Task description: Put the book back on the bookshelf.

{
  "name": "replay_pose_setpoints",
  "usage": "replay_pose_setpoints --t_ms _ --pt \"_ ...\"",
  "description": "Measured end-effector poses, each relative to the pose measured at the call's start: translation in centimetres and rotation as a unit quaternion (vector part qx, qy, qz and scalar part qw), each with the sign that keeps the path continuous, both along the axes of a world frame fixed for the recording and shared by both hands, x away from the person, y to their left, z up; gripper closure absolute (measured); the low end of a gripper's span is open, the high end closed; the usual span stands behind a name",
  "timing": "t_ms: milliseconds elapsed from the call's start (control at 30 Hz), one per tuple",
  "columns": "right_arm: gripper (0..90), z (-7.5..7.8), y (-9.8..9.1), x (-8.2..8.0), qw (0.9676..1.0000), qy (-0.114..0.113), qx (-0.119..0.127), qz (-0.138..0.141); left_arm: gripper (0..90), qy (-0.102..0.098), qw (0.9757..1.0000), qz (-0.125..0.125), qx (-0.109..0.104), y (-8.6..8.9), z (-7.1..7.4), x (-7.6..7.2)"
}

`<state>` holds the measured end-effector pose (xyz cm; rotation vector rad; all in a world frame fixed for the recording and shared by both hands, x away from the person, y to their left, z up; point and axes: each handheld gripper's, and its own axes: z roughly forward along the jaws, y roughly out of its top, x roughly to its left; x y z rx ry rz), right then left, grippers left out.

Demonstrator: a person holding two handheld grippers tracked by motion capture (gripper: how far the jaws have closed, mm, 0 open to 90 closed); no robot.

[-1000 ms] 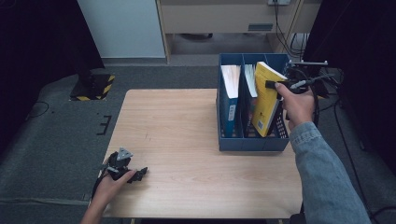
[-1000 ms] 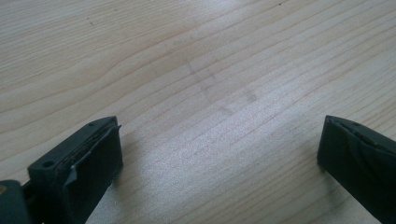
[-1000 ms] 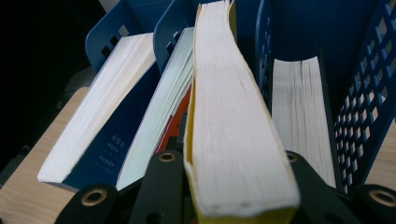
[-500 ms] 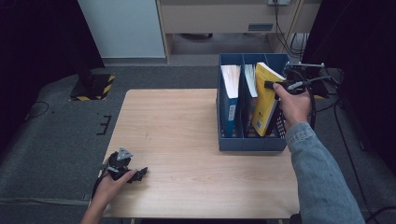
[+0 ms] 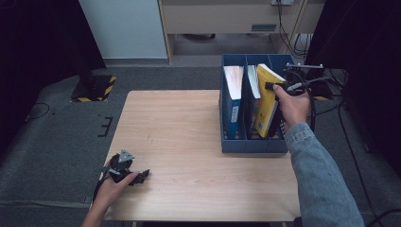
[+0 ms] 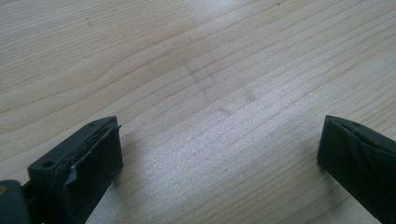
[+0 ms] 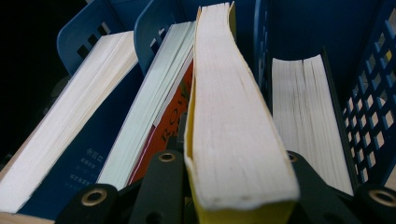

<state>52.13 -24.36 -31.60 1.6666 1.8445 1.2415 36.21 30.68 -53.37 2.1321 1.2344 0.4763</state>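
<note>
Wooden counter [image 5: 189, 142] carries a blue file rack [image 5: 253, 144] at its far right edge, books upright in its compartments. Right tool [image 7: 233, 186] clamps the yellow book [image 7: 229, 116], tilted, probably to lift it free; left tool [image 6: 219, 158] rests with jaws apart at the near left corner.

Left gripper [image 5: 124, 171] jaws apart, right gripper [image 5: 276, 86] clamped

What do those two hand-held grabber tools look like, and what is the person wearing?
Both tools are black. The left gripper carries a grey three-cornered plate on top; its two jaws are blocky, with dark pads. The right gripper has black arms with brass-ringed holes, and black cables trail from it. The right arm wears a blue denim sleeve with a buttoned cuff; the left forearm is bare.
</note>
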Motion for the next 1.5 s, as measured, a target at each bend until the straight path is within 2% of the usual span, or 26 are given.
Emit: replay_pose_setpoints --t_ms 567,867,1200,1500 --pt "73.7 -0.8 1.0 0.7 0.9999 -0.005 -0.007 0.008 0.0 0.0 1.0 -0.002 0.0 -0.1 0.0 0.0" --pt "73.5 -1.3 1.1 0.7 1.0 -0.007 -0.003 0.001 0.0 0.0 1.0 -0.003 -0.001 -0.1 0.0 0.0" --pt "73.4 -2.1 1.2 0.5 1.0 0.001 -0.005 0.0 0.0 0.0 1.0 -0.006 0.0 -0.1 0.0 0.0" --pt "73.3 -2.4 1.8 0.6 0.9998 0.009 -0.02 0.004 0.0 0.0 1.0 -0.007 0.001 -0.2 0.0 0.0"
